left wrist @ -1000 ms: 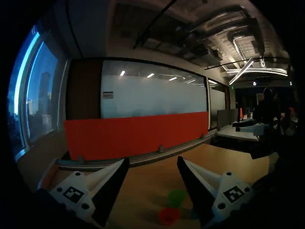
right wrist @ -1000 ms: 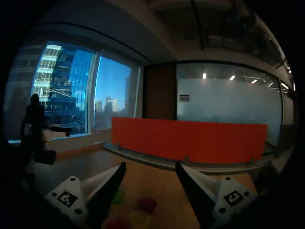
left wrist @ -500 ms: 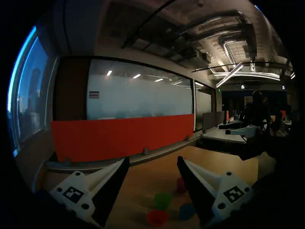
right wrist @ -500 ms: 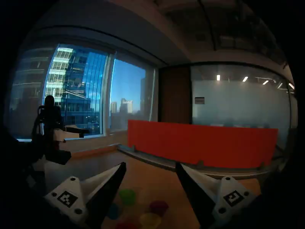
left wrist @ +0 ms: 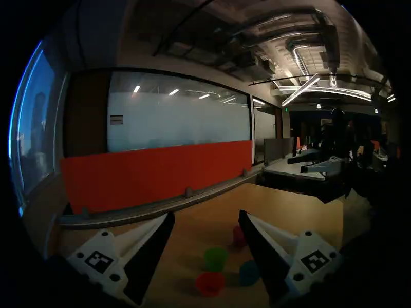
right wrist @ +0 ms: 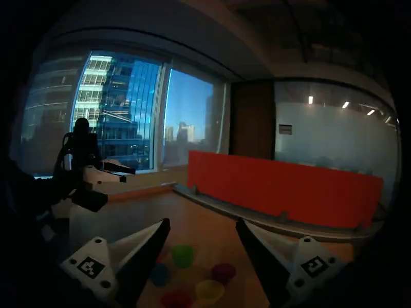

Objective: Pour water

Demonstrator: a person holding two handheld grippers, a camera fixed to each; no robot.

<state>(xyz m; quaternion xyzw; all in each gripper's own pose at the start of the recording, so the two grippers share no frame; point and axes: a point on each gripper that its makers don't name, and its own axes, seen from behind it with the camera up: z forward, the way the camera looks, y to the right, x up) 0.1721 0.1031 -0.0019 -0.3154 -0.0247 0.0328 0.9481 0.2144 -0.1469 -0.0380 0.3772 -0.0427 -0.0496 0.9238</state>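
Cups (left wrist: pixel 216 258) in left gripper view: green, red, blue, maroon, clustered on desk (left wrist: pixel 287 205) just ahead of left gripper (left wrist: pixel 205 214), low between its fingers; gripper wide, empty. Right gripper view: same cluster, yellow cup (right wrist: pixel 209 291) nearest, just ahead of right gripper (right wrist: pixel 203 220); also wide, empty.

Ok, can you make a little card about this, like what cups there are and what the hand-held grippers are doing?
Place: wooden table beside a red divider
Cups: green cup, blue cup, purple cup, yellow cup, red cup, close together
Left hand-held gripper: open, holding nothing
Right hand-held gripper: open, holding nothing
Pouring: not yet begun
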